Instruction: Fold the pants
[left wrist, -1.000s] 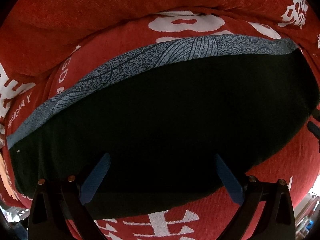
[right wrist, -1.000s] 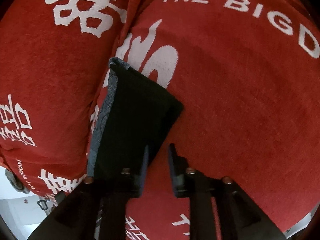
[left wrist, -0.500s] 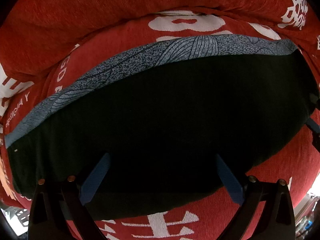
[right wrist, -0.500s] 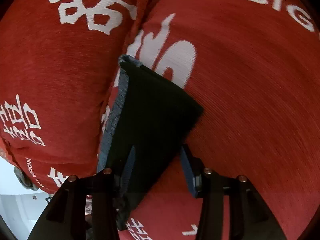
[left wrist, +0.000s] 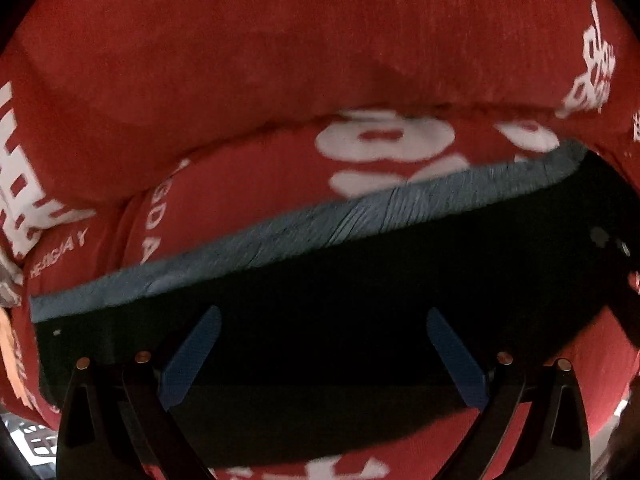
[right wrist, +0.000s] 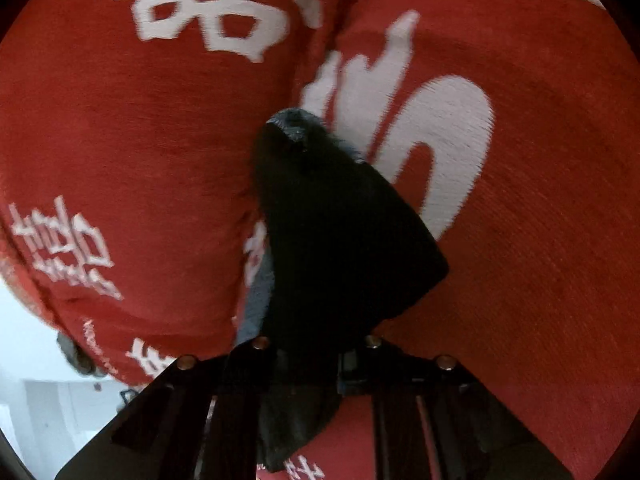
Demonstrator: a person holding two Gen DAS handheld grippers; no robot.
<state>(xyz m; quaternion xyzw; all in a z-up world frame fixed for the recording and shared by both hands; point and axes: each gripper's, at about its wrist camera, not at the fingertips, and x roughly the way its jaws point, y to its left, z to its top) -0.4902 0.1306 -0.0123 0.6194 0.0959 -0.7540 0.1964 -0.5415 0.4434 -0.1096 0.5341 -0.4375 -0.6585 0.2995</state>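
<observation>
The black pants (left wrist: pixel 360 300) lie folded on a red cover, with a grey patterned band (left wrist: pixel 360 216) along their far edge. My left gripper (left wrist: pixel 320 356) hovers over the pants' near edge, its blue pads (left wrist: pixel 192 360) wide apart and empty. In the right wrist view the pants' end (right wrist: pixel 340 240) is bunched and raised, running back between the fingers of my right gripper (right wrist: pixel 312 360), which is shut on the cloth. The right fingertips are hidden by the fabric.
A red sofa cover with white lettering (right wrist: pixel 540 240) lies under everything, with a raised cushion (left wrist: pixel 280 60) behind the pants. A pale floor and white furniture (right wrist: pixel 48 400) show past the cover's left edge.
My right gripper has closed on the pants' end and lifted it, so the cloth now bunches up. The left gripper has drawn back a little and stays open.
</observation>
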